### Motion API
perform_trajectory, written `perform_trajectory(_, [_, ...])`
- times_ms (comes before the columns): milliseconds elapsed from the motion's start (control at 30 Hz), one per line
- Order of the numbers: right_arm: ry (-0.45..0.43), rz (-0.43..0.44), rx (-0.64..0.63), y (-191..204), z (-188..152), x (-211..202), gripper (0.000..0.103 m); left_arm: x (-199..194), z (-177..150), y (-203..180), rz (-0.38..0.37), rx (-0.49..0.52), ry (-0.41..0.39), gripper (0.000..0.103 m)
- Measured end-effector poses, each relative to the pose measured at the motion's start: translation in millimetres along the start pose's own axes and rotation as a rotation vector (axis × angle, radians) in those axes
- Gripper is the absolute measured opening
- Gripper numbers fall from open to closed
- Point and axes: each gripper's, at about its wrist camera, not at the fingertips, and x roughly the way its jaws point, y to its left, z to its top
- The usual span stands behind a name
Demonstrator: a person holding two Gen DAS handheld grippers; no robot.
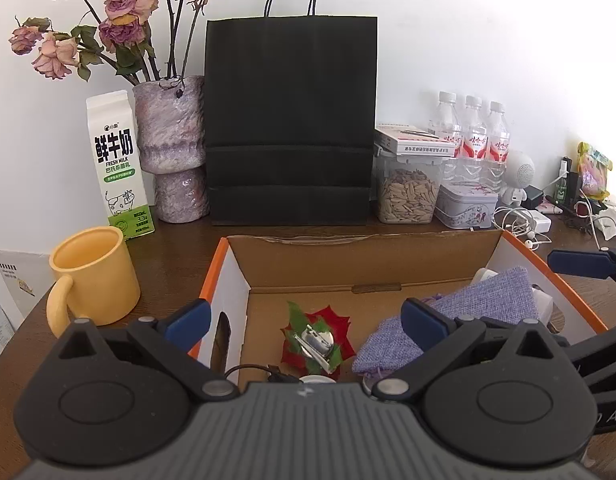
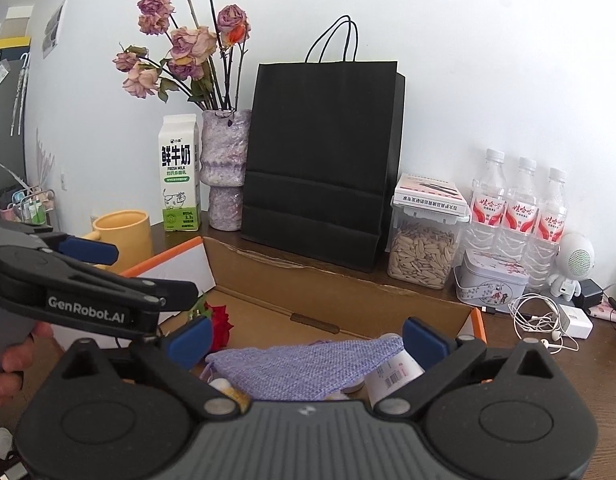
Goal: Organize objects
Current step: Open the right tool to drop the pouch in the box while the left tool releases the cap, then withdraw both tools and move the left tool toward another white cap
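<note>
- Left tongs (image 1: 306,318) stand wide apart over the open box (image 1: 360,266), nothing between the blue pads; a red flower clip (image 1: 318,340) lies on the box floor below them.
- Right tongs (image 2: 306,338) also stand wide apart, empty, over the same box; a purple pouch (image 2: 304,364) lies under them, not gripped, with a white labelled container (image 2: 392,374) beside its right end.
- In the right wrist view a hand (image 2: 12,364) holds the left tool, whose side reads "GenRobot.AI".
- The bench (image 1: 176,240) is dark brown wood set against a plain white wall (image 1: 468,40).
- The box is cardboard inside, with orange edges and white outer sides, near the bench's front.
- Behind it stands a black bag (image 1: 290,120) with cord handles, upright against the wall.
- Left of the bag: a mottled purple vase (image 1: 172,148) of dried roses, then a milk carton (image 1: 118,168) printed "FRESH MILK" under large Chinese characters, with a cow drawing.
- A yellow mug (image 1: 94,280) stands just left of the box.
- Right of the bag: a clear tub (image 1: 406,192) of seeds with a flat white packet on its lid, a patterned tin (image 1: 466,204), and three bottles (image 1: 474,136) with red-and-white labels whose writing is too small to read.
- Farther right: a white round speaker (image 2: 576,260), white earphones (image 2: 544,320) and a charger.
</note>
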Motion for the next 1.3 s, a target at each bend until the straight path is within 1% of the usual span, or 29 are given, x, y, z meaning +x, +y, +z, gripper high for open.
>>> perform_trajectory(100, [-0.001, -0.003, 0.008, 1.8, -1.9, -9.1, 0.102, -9.3, -4.0, 0.2, 0.013, 0.005, 0.015, 0.103])
perform_trajectory(333, [-0.015, -0.003, 0.027, 9.3, -8.4, -39.5, 0.102, -45.0, -21.4, 0.4, 0.034, 0.023, 0.042, 0.103])
perform_trajectory(767, [-0.010, 0.009, 0.053, 27.2, -37.0, -104.1, 0.103, -102.7, -55.9, -3.2, 0.067, 0.048, 0.082, 0.103])
perform_trajectory(1067, [0.013, 0.016, 0.076, 36.4, -58.6, -132.0, 0.103, -134.0, -80.5, -2.6, 0.070, 0.045, 0.107, 0.103])
perform_trajectory(1300, [0.023, 0.013, 0.077, 41.8, -68.5, -145.7, 0.103, -148.7, -94.4, 1.8, 0.092, 0.048, 0.127, 0.103])
